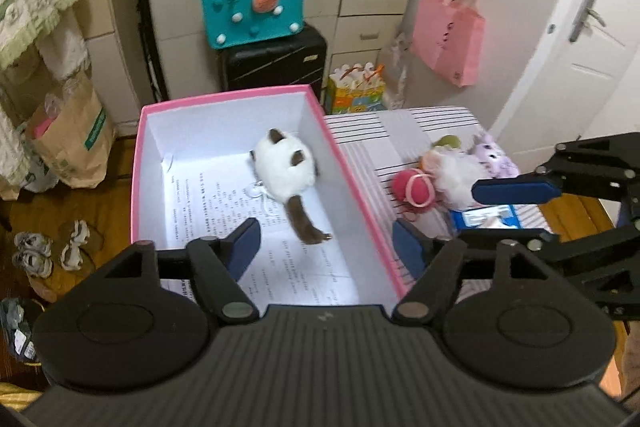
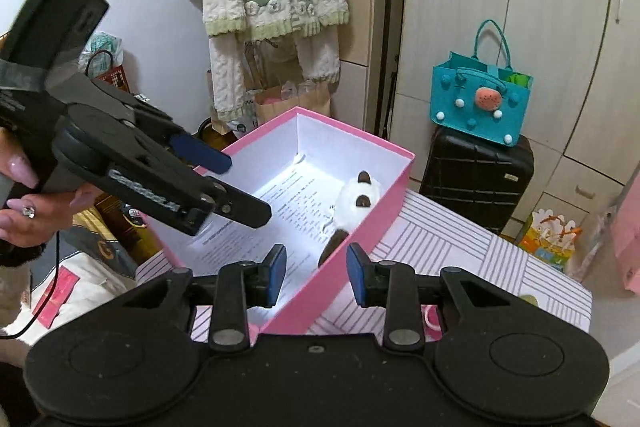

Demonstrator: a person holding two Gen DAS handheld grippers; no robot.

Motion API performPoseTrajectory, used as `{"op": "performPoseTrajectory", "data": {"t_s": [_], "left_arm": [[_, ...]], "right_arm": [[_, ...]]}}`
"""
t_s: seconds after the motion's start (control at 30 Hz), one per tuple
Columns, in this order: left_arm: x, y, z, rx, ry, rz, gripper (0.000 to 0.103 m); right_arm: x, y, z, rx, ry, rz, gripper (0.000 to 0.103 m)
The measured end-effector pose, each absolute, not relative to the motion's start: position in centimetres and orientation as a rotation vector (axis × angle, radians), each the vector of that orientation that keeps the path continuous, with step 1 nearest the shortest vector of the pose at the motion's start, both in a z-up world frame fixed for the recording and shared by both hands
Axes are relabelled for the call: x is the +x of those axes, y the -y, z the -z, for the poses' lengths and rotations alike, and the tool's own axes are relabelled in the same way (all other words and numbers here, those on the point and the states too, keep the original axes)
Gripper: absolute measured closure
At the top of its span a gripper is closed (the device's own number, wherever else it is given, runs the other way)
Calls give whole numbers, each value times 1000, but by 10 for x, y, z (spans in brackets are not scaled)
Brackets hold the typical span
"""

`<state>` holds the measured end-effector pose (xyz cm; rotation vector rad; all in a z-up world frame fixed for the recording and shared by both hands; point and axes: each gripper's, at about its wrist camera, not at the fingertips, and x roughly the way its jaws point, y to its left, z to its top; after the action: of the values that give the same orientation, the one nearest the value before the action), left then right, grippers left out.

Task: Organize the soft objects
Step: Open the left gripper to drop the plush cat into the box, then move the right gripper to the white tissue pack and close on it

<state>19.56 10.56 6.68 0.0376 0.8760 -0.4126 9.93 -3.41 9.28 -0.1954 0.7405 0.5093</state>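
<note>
Only left wrist view shows plush toys (image 1: 460, 171) beside box (image 1: 138, 163).

Left claw (image 1: 324, 239) tilted downward, jaws spread wide, nothing between the blue pads (image 1: 244, 247). Right claw (image 2: 316, 277) also angled down, jaws parted with a narrower gap, empty. Hand (image 2: 24, 203) gripping left claw's handle.

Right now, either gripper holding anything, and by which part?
Nothing held. Left gripper and right gripper are both open and empty; the white-and-brown plush cat lies loose in the pink cardboard box.
</note>
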Motion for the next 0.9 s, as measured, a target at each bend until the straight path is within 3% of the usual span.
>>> {"op": "performPoseTrajectory", "data": {"t_s": [0.4,0.9], "left_arm": [[136,-71,-91,170,-862,496,24],[99,4,-70,291,-876,720,24]], "right_arm": [[40,72,-110,-203,-742,-433,60],[-2,126,-53,-161,-844,-339,56]]}}
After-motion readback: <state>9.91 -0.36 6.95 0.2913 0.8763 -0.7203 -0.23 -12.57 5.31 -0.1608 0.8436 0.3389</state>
